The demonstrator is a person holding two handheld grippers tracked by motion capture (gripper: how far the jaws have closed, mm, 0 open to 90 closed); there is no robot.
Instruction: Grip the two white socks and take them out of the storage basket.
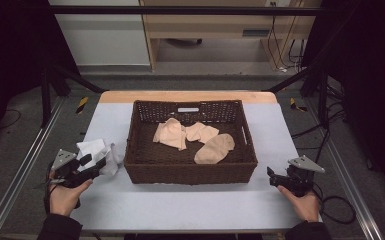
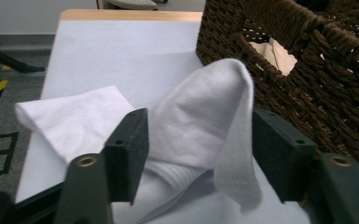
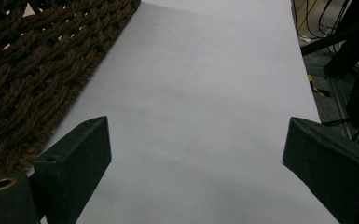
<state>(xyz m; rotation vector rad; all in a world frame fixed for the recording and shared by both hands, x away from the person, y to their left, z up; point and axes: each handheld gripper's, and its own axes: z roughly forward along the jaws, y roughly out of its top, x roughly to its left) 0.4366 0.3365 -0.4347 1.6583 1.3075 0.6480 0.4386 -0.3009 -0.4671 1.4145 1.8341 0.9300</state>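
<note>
A crumpled white sock (image 1: 100, 153) lies on the table just left of a dark brown wicker basket (image 1: 190, 172). My left gripper (image 1: 97, 164) is open at the sock's near side. In the left gripper view the white sock (image 2: 205, 112) humps up between the two spread jaws of the left gripper (image 2: 200, 140), close beside the basket (image 2: 307, 60). Inside the basket lie three beige socks (image 1: 171, 134), (image 1: 201, 131), (image 1: 215, 148). My right gripper (image 1: 271, 175) is open to the right of the basket's front corner. Nothing is between the jaws of the right gripper (image 3: 196, 149), and the basket (image 3: 23, 70) is at the left.
The table has a pale grey cover (image 1: 190, 205) and a wooden far edge (image 1: 187, 96). Metal rails run along both sides. A cable (image 1: 337, 207) trails from the right gripper. Beige fabric (image 2: 275, 53) shows through the basket's handle hole.
</note>
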